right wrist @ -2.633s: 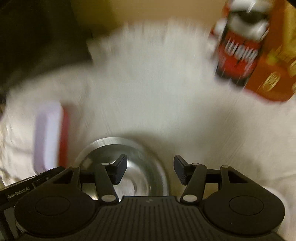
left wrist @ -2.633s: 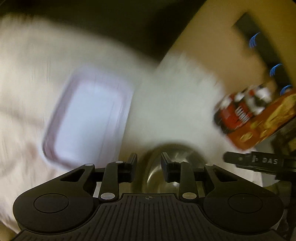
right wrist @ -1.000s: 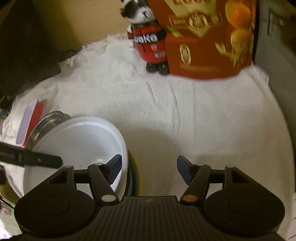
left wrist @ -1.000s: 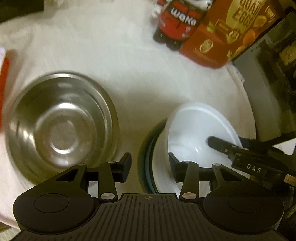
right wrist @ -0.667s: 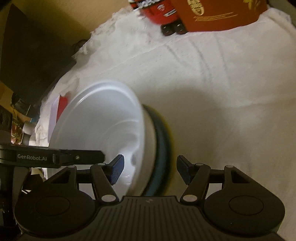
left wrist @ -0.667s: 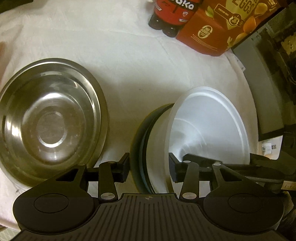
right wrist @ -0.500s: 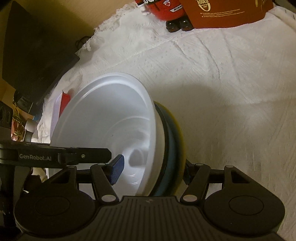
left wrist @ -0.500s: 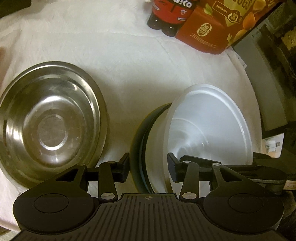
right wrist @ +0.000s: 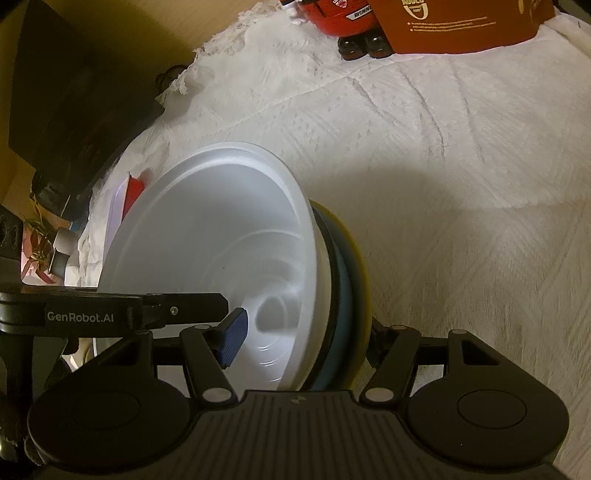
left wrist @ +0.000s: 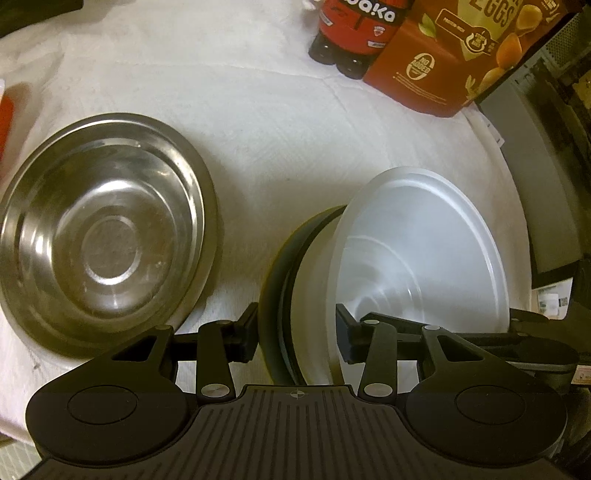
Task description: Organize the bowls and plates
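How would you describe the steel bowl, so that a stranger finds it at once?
On the white cloth, look to the left of the stacked dishes that both grippers straddle. The steel bowl sits there alone, upright and empty. It is the only shiny metal dish; the white bowl beside it is matte and nested on darker dishes.

White bowl [left wrist: 424, 236] plain, faint rings inside; under it stacked plates [right wrist: 345, 280], dark blue-green and yellow rims; steel bowl [left wrist: 107, 229] silver, shiny; cloth [left wrist: 258, 122] white, fine woven texture; box [left wrist: 454, 48] red-orange, gold print; bottle label [left wrist: 358, 22] red, white letters.
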`<state>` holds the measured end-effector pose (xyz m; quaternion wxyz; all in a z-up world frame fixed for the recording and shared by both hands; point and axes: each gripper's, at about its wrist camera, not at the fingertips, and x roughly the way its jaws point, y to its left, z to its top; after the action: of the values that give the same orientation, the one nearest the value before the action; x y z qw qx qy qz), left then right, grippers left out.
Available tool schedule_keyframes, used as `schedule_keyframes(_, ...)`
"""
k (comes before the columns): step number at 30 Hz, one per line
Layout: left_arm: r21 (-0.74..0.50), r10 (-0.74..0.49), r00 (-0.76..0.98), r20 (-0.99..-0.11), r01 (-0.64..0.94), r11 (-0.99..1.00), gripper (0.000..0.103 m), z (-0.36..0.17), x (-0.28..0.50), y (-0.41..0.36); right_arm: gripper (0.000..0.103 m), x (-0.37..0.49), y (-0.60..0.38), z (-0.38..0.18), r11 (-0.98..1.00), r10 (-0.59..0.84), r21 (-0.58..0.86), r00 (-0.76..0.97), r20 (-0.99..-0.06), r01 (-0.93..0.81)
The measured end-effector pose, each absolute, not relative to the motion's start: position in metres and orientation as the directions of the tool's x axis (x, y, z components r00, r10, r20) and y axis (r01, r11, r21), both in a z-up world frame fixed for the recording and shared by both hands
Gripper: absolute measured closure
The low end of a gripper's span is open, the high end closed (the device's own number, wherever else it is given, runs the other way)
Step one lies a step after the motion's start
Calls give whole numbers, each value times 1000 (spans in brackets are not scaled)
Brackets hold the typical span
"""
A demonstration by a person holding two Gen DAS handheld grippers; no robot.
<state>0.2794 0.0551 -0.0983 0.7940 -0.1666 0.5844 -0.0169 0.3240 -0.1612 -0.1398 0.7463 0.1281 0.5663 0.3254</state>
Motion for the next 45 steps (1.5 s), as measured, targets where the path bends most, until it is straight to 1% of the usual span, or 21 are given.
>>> schedule_keyframes(11, -296, -225, 318, -921, -197, 935, 58, -96, 265, 55, 39, 329, -163, -141, 738, 648, 579, 123, -751, -347)
schedule_keyframes(14, -300, -227, 318, -921, -205, 932, 58, -97, 263, 57, 39, 329, -160, -138, 760, 621, 547, 141, -771, -352)
schedule_keyframes(18, -310, -231, 321, -918, -221, 925, 58, -97, 262, 58, 39, 330, -155, -136, 812, 541, 464, 159, -826, -354)
schedule_keyframes(24, -284, -210, 315, -926, -210, 935, 57, -99, 267, 56, 39, 336, -156, -139, 807, 556, 508, 101, -825, -301)
schedule_keyframes(27, -287, -213, 313, -926, -215, 933, 57, -101, 269, 56, 39, 332, -152, -137, 807, 553, 502, 101, -827, -313)
schedule_keyframes(29, -276, -204, 313, -928, -209, 938, 59, -101, 270, 55, 39, 330, -148, -133, 806, 550, 496, 97, -830, -324)
schedule_keyframes(38, -361, -287, 308, -907, -216, 907, 58, -105, 266, 72, 37, 332, -143, -131, 815, 536, 487, 92, -839, -313)
schedule_keyframes(45, -367, -291, 306, -906, -227, 902, 58, -104, 259, 82, 36, 331, -133, -131, 799, 543, 493, 61, -837, -343)
